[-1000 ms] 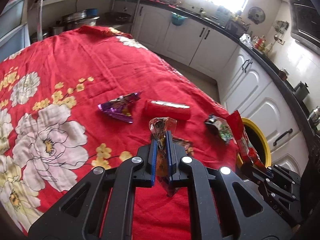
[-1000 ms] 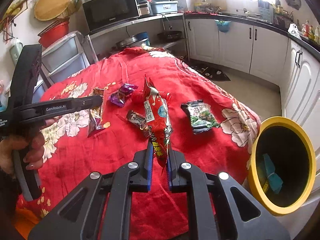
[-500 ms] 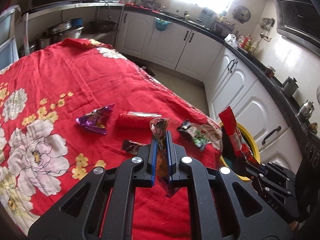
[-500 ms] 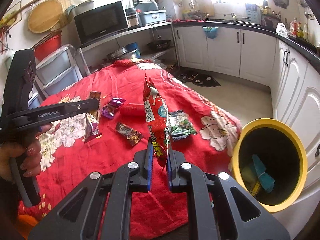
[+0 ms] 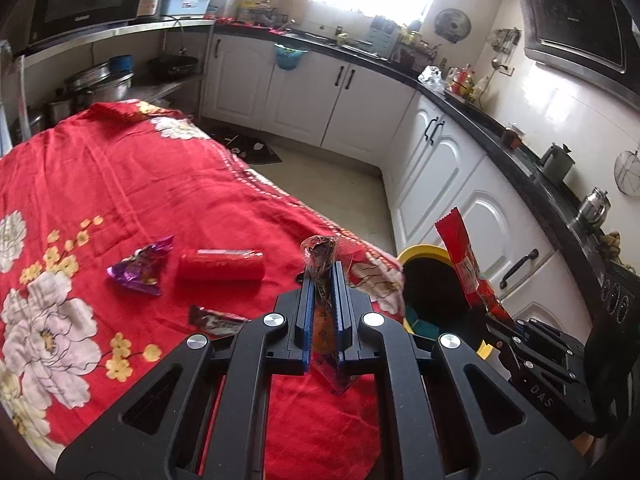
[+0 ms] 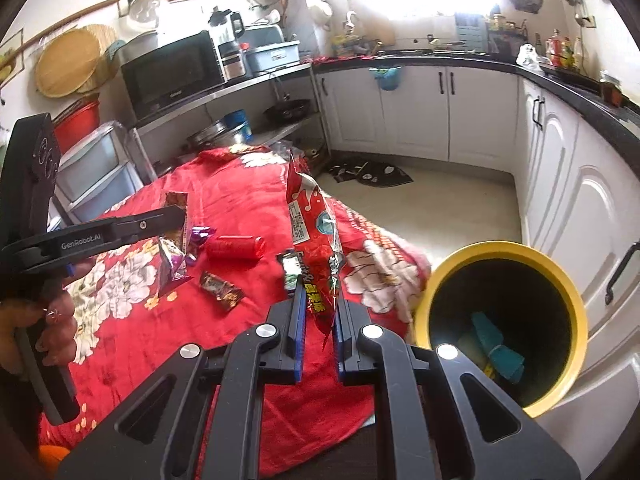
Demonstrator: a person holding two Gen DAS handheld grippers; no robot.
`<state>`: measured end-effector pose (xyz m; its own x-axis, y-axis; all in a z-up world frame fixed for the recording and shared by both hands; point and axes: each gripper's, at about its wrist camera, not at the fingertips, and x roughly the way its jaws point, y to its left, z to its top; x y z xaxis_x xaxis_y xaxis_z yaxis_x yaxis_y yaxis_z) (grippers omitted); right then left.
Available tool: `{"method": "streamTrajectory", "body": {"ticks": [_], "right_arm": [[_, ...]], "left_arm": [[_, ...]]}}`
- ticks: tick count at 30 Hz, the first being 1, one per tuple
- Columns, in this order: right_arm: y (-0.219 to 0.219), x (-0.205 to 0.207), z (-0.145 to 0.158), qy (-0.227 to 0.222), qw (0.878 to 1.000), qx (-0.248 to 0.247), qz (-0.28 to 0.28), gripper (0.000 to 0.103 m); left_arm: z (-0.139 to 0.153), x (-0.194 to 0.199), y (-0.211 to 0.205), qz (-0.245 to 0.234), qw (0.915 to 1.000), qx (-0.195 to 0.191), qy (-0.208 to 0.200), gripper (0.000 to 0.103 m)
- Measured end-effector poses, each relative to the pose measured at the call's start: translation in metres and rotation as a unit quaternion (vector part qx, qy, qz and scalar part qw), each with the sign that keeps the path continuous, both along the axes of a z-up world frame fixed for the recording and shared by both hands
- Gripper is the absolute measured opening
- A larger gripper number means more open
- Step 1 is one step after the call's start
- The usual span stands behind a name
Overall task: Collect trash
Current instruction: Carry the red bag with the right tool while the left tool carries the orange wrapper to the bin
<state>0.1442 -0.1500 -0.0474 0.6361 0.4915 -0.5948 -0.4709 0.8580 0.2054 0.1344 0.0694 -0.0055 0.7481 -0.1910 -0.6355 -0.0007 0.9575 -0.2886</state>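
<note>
Fingers of my left gripper pinch a crinkled dark wrapper; my right gripper clamps a tall red snack bag upright. Just right sits the yellow bin. Farther out, a purple wrapper and red roll lie on the red floral cloth.

Upright red wrapper, brown wrapper, beside yellow bin
</note>
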Motion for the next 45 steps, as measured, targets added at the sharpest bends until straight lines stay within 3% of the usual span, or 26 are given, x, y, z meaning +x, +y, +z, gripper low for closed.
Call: {"method": "streamTrajectory", "body": {"ticks": [25,45], "right_arm": [[-0.09,0.014,0.01,-0.021,0.993,-0.005,-0.117,0.011],[-0.137,0.034,-0.021,0.01,0.983,-0.023,-0.184,0.011]], "left_arm": [[0.011,0.047,-0.098,-0.085,0.9962,-0.01,-0.016,0.004],[-0.011,0.087,-0.171,-0.149,0.9888,-0.007,0.009,0.004]]}}
